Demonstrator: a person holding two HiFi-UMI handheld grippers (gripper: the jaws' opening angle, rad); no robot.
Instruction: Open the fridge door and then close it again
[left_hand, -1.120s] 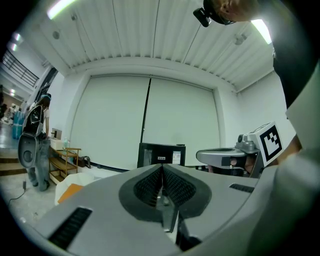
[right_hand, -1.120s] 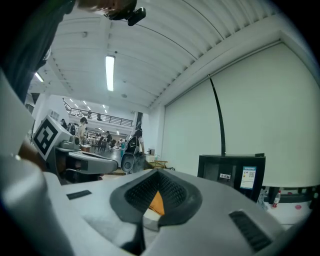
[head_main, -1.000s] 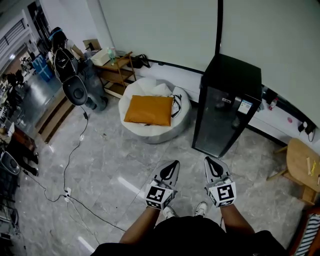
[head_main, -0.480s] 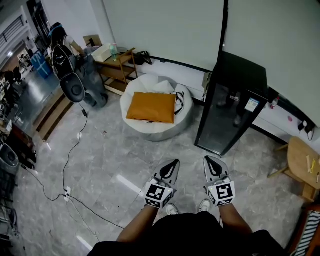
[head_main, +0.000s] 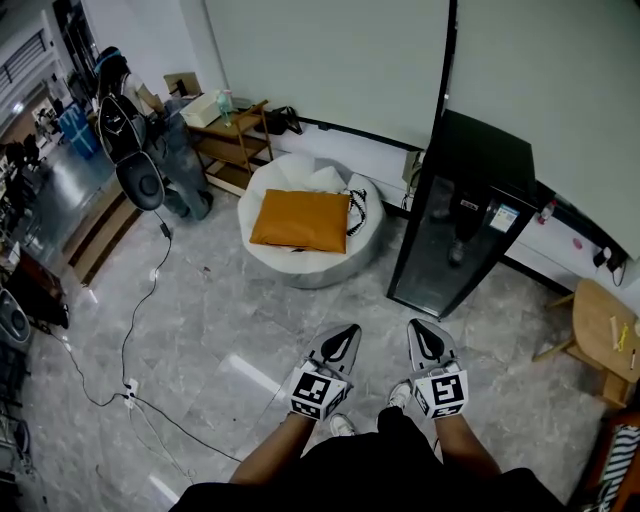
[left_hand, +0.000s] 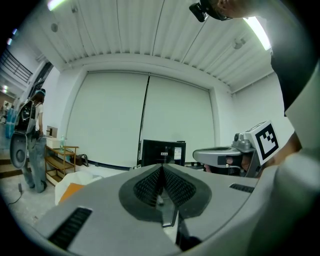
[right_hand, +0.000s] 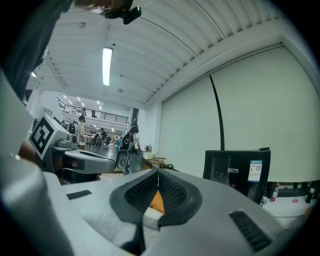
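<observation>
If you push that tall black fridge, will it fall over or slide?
The fridge is tall and narrow, so a shove near the top might rock it, though it looks solid and probably too heavy to topple. On the shiny floor it may slide a little. Its front looks like glass, so push gently.

Glossy glass-fronted fridge (head_main: 455, 235) — polished floor (head_main: 225, 325)

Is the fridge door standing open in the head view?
No, the fridge door sits flush and shut, with no gap along its edges.
</observation>
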